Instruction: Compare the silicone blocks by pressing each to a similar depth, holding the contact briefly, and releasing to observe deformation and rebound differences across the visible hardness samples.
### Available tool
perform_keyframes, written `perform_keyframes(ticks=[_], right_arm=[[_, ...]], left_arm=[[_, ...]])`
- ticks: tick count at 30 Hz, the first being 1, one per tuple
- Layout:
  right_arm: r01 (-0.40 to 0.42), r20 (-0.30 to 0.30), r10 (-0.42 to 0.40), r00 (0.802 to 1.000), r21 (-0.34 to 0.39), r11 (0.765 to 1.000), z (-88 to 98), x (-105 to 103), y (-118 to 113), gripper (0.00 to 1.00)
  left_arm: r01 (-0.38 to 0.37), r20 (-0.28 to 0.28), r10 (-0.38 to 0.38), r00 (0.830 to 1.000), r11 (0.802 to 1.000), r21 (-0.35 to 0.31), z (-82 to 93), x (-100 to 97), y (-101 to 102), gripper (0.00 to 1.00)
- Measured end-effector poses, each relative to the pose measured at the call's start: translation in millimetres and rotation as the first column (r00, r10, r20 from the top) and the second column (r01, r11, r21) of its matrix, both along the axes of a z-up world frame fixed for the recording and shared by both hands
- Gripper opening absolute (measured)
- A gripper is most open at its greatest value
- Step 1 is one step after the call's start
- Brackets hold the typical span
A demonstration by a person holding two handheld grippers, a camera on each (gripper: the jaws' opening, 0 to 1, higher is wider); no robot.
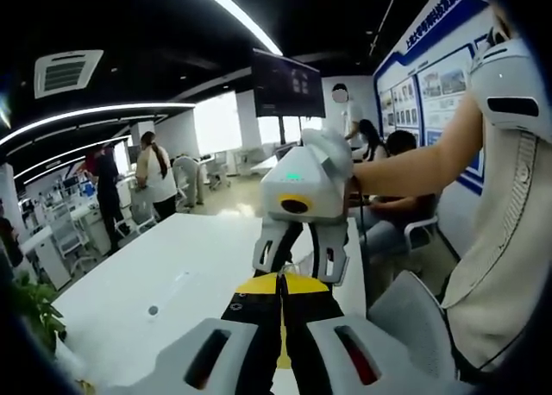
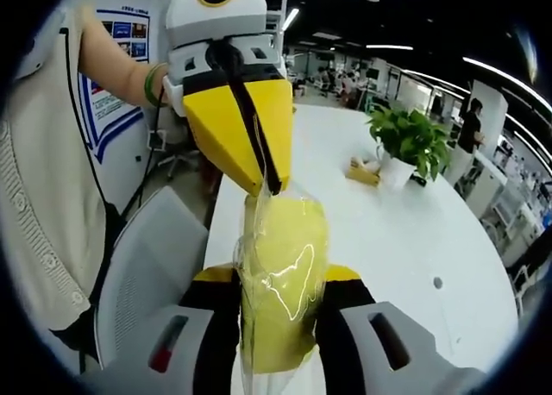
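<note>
Silicone block (image 2: 280,283), yellow and wrapped in a clear glossy bag, sits clamped between the jaws of the right tool (image 2: 280,322) and is held up in the air above the near edge of the white bench (image 2: 405,240), not resting on it. The left tool (image 2: 259,166) comes in from above with its yellow jaws pinched together, their tips nipping the top of the bag just over the block. In the left gripper view the same left tool (image 1: 281,304) shows its jaws closed with something thin and clear between them, facing the right tool (image 1: 302,257).

My judgement is that the sample is being handled or unwrapped, not yet pressed. The risks from here: the slick bag could let the block slide out of the right tool's grip if the left one pulls hard, dropping it onto the bench or over its edge onto the grey chair (image 2: 155,274) beside it. A squeeze through the wrapping would also blur the depth and rebound comparison. A potted plant (image 2: 412,145) stands well apart, near the far edge.
</note>
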State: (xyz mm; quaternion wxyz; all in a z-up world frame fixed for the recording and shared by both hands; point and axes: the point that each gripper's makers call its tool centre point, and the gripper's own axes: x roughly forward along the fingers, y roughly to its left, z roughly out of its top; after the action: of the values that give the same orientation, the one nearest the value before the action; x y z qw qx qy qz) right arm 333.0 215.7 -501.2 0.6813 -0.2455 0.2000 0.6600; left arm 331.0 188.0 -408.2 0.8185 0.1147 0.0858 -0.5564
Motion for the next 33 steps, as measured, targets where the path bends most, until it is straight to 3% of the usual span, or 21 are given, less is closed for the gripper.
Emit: perform_keyframes(ticks=[17,25,33], right_arm=[[0.034,-0.001,-0.034,0.999,0.008,0.999,-6.1,0,-6,0.4],[0.092,0.002,-0.092,0.996,0.042,0.995,-4.8,2,-13,0.44],[0.179,0.012,-0.181,0.983,0.124,0.976,1.9,7,-26,0.47]], left_arm=[[-0.016,-0.031,0.015,0.999,0.999,-0.029,-2.9,3.3,3,0.0],[-0.03,-0.052,0.028,0.998,0.999,-0.037,-8.3,5.4,5,0.0],[-0.045,-0.073,0.041,0.996,0.998,-0.049,-13.5,7.4,6,0.0]])
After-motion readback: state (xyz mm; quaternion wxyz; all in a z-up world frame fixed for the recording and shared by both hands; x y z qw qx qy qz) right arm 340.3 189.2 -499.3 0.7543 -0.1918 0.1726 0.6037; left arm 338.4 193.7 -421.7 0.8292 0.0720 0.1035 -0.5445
